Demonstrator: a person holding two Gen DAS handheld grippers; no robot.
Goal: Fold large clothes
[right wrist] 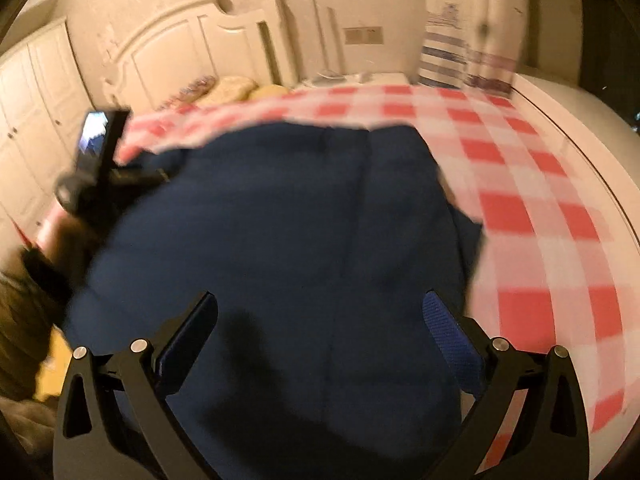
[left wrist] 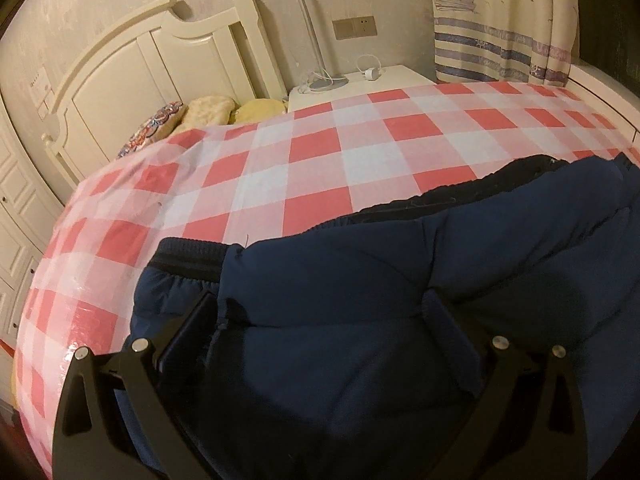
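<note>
A large navy padded jacket (left wrist: 360, 280) lies on a bed covered by a red-and-white checked sheet (left wrist: 280, 160). Its dark ribbed hem or cuff (left wrist: 192, 256) shows at the left. My left gripper (left wrist: 324, 312) hovers just above the jacket, jaws wide apart, nothing between them. In the right wrist view the same jacket (right wrist: 280, 220) fills the middle, blurred. My right gripper (right wrist: 320, 316) is open over it, fingers spread and holding nothing. The other gripper's body (right wrist: 100, 148) shows at the left edge of that view.
A cream headboard (left wrist: 160, 52) and pillows (left wrist: 208, 112) stand at the far end. A white nightstand (left wrist: 360, 84) with a lamp (left wrist: 316, 60) sits beside the bed. A striped curtain (left wrist: 500, 40) hangs at the right. White cupboards (right wrist: 32, 120) line the left.
</note>
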